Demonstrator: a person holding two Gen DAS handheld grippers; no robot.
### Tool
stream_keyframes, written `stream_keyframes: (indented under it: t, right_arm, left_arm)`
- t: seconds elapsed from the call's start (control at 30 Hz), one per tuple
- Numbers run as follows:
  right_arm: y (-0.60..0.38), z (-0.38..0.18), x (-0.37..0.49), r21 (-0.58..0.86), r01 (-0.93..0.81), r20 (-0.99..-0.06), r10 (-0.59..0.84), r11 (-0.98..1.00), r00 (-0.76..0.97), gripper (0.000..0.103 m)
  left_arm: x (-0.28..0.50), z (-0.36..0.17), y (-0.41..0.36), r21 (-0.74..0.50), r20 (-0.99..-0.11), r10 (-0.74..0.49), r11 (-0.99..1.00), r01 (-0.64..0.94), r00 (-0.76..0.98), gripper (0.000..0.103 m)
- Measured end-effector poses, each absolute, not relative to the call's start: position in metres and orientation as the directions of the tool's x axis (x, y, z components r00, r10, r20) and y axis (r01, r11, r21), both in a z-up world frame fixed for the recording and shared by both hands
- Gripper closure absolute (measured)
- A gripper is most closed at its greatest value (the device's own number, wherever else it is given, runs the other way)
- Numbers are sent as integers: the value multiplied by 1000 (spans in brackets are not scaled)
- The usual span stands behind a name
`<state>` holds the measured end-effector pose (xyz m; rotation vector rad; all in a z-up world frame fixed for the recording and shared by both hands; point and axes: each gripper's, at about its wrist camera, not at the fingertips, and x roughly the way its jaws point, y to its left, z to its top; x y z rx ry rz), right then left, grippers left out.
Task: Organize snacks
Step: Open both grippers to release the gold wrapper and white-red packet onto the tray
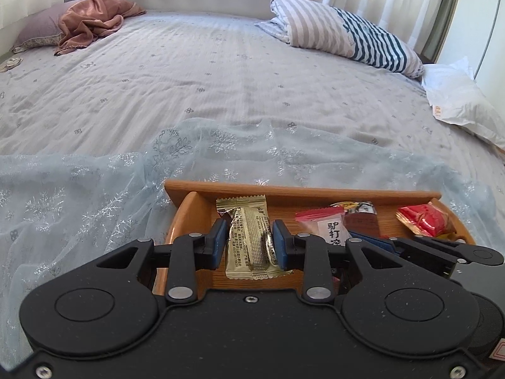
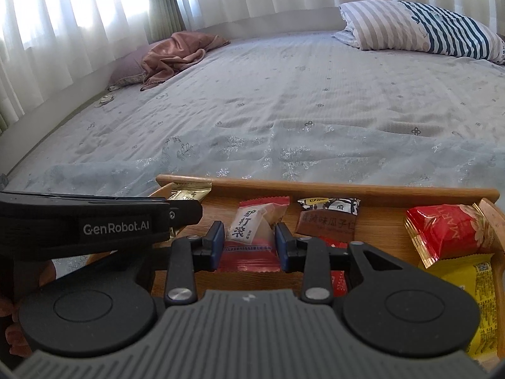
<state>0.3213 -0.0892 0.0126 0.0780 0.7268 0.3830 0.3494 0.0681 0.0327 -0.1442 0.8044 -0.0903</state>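
A big bed (image 1: pixel 221 79) fills the room, with a pale gray sheet that has little flower marks. A striped pillow (image 1: pixel 344 36) lies at the far right. A brown cloth (image 1: pixel 91 20) lies crumpled on a purple pillow (image 1: pixel 38 28) at the far left. White curtains (image 2: pixel 79 6) hang behind, and bright daylight comes through them.
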Motion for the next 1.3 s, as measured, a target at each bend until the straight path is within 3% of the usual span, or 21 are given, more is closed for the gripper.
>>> stream_keyframes:
  t: [0.77, 1.0, 1.1, 1.3]
  right_arm:
    - [-86, 3, 326, 202, -312, -632, 367, 928, 682, 59]
    - [-89, 9, 320, 206, -318, -618, 375, 925, 691, 58]
    - [-90, 13, 315, 205, -328, -610, 382, 922, 694, 46]
    - [-90, 24, 298, 190, -345, -590, 388, 919, 709, 43]
  left_arm:
    - [358, 18, 72, -173, -715, -130, 985, 7, 687, 72]
    - [352, 25, 72, -176, -702, -127, 984, 2, 701, 55]
    - [345, 31, 71, -169, -693, -126, 986, 9, 710, 44]
    - [323, 46, 72, -158, -673, -107, 988, -1, 732, 24]
